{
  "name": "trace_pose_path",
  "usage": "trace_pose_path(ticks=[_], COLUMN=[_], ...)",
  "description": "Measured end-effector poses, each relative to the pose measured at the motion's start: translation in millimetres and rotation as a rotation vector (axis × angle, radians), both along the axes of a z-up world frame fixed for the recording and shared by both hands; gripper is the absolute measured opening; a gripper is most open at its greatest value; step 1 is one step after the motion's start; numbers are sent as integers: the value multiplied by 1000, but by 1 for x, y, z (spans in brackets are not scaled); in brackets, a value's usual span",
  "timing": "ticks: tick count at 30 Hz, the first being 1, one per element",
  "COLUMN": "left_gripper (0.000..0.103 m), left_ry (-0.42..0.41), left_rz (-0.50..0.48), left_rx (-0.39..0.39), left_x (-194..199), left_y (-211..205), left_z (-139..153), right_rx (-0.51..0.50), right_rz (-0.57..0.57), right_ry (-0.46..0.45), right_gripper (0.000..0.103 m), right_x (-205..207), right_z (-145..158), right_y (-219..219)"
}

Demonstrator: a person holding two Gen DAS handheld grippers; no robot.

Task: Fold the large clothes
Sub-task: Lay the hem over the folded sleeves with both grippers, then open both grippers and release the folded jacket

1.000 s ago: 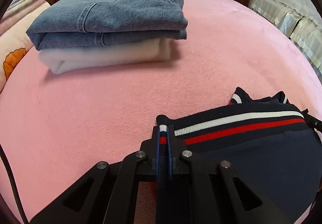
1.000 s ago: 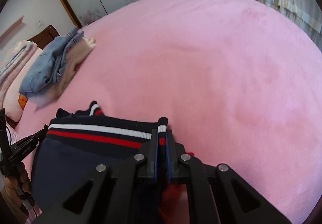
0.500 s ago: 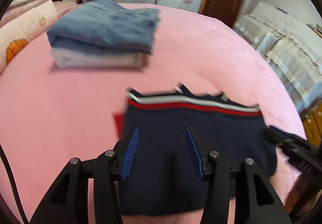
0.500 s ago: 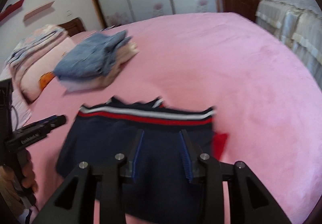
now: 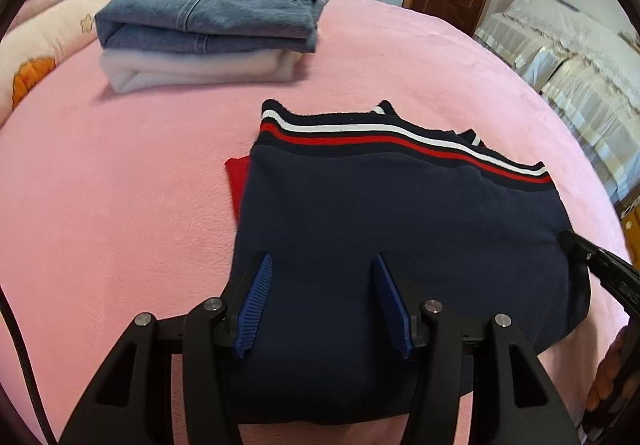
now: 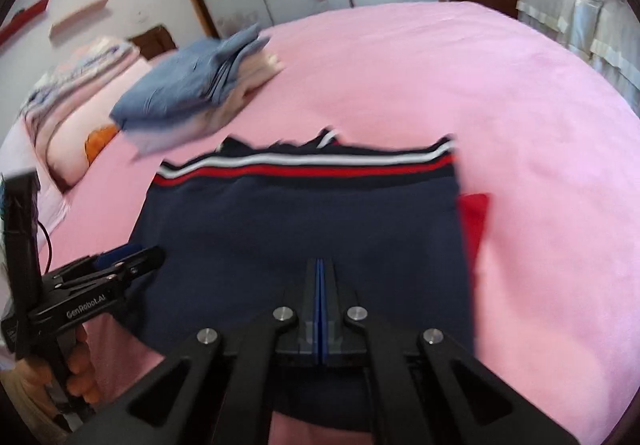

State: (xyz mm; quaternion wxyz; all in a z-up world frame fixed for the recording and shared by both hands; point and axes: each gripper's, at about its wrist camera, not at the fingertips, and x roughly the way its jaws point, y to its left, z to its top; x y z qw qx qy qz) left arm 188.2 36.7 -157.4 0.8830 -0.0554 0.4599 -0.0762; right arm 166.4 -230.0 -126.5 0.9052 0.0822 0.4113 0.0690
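Over the folded navy knit sweater (image 5: 400,229), the left claw (image 5: 322,301) gaped empty; the right claw (image 6: 320,297) had snapped together, gripping nothing.

Left gripper (image 5: 322,269) pointing steeply down, jaws standing apart after opening further, blue pads (image 5: 256,297) gripping nothing. Right gripper (image 6: 320,265) also tilting down, jaws having just closed fully, pads meeting, nothing between. Person's fingers (image 6: 82,369) wrapping left gripper's handle, seen in right view.
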Motion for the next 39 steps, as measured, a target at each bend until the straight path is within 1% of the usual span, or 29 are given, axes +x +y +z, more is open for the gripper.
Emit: trace_pose_path(ticks=[1,2,4,5,7,12,17,18,19,20,21,22,26,30,32,34,36,38,39], left_gripper=[53,53,53,53,53,53,55,57,62,65,67,67,67,68,70,74,75,75,75], left_ry=[3,4,3,2,-1,16,46,55,62,68,75,77,83,60,46,33,22,18,16], left_rz=[5,7,6,6,5,9,13,14,14,16,19,17,4,-8,-13,-16,-16,-19,-18], left_rx=[-6,-10,7,20,37,28,27,27,27,28,29,25,7,13,10,6,-1,-6,-13], left_x=[0,1,1,2,1,3,3,2,1,1,-1,-3,-13,-30,-39,-50,-62,-69,-74], left_y=[2,3,0,-2,-4,-3,-3,-4,-4,-5,-5,-5,-7,-9,-9,-8,-6,-5,-4], left_z=[-1,-2,-2,-2,-2,0,7,10,13,16,21,25,47,75,85,98,109,115,119], right_rx=[-70,-70,-43,-21,17,9,-6,-14,-21,-24,-27,-27,40,63,81,87,81,79,77], right_rz=[-60,-81,-138,-161,-182,-199,-187,-184,-181,-176,-177,-177,-160,-150,-140,-131,-126,-117,-113], right_ry=[-10,-12,22,53,88,74,42,33,25,18,12,5,12,-7,-20,-26,-34,-53,-64], right_gripper=[0,0,0,1,1,1,1,2,3,3,3,3,3,3,3,3,11,31,34], right_x=[-1,-1,1,2,0,-5,-9,-10,-11,-12,-13,-16,-22,-35,-44,-51,-60,-69,-72], right_z=[1,0,-8,-15,-25,-20,-5,-2,2,7,11,16,31,50,60,68,76,83,86], right_y=[-8,-16,-36,-47,-57,-57,-49,-47,-44,-42,-41,-40,-35,-27,-22,-17,-9,-3,0])
